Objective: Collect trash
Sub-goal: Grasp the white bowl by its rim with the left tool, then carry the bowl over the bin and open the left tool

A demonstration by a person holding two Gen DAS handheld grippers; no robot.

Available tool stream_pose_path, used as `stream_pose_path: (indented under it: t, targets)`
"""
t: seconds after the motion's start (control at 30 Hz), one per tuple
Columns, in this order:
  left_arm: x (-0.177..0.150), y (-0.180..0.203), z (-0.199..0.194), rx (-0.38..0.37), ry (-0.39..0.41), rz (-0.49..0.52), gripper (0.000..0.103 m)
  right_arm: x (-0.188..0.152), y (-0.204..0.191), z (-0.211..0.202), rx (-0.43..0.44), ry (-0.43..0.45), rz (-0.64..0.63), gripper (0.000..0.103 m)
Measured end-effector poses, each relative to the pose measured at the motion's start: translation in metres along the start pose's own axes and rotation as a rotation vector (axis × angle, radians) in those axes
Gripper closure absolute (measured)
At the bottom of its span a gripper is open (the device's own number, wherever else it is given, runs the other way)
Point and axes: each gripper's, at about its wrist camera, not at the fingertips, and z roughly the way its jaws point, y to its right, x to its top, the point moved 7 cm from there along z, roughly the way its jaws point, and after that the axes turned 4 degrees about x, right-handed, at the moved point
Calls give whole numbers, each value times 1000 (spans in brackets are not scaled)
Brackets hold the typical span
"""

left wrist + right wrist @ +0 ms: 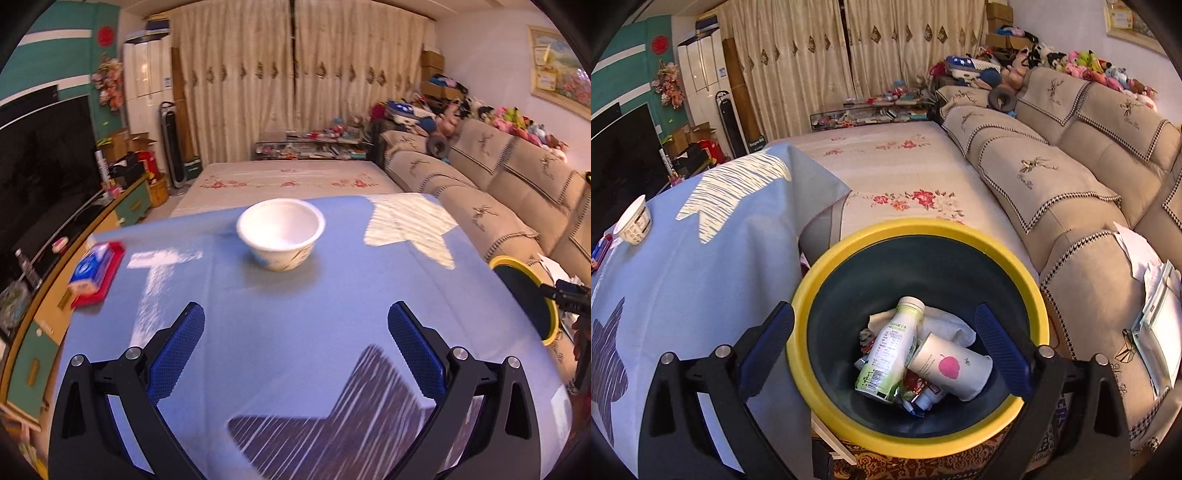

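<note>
White bowl (280, 233) sits ahead of the left hand-held gripper (295, 325), jaws apart.

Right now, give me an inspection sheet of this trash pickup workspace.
Surface: blue tablecloth with star prints.
Job's things: white paper bowl upright on the cloth; yellow-rimmed bin beside the table holds a drink bottle, a paper cup and wrappers.
Clutter: tissue pack on a red tray at the table's left edge.
Grippers: left gripper open, empty; right gripper open above the bin.
Cables: nothing seen.
Surroundings: beige sofa, curtains, television.
</note>
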Motion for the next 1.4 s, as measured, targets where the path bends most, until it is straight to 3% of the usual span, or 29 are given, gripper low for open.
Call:
stream_pose_path:
  t: [0.17,0.33,0.73,0.87,1.07,1.27,1.4]
  targets:
    - [39,20,36,-23,-31,48,8,-8,2,-14,10,2,-6,9]
    - [66,23,83,0,-99,41,24,-14,12,-21,15,4,21,8]
    - [60,26,153,92,-238,108,48,-24,20,-16,28,-17,45,8]
    - [57,26,162,98,-259,122,60,-28,21,-16,33,-21,49,8]
    - [53,29,165,80,-266,133,91,-31,22,-19,39,-18,54,8]
    - [58,47,142,82,-197,178,95,-37,25,-31,47,-2,65,8]
    - [64,79,107,13,-153,197,95,-43,31,-44,45,16,80,8]
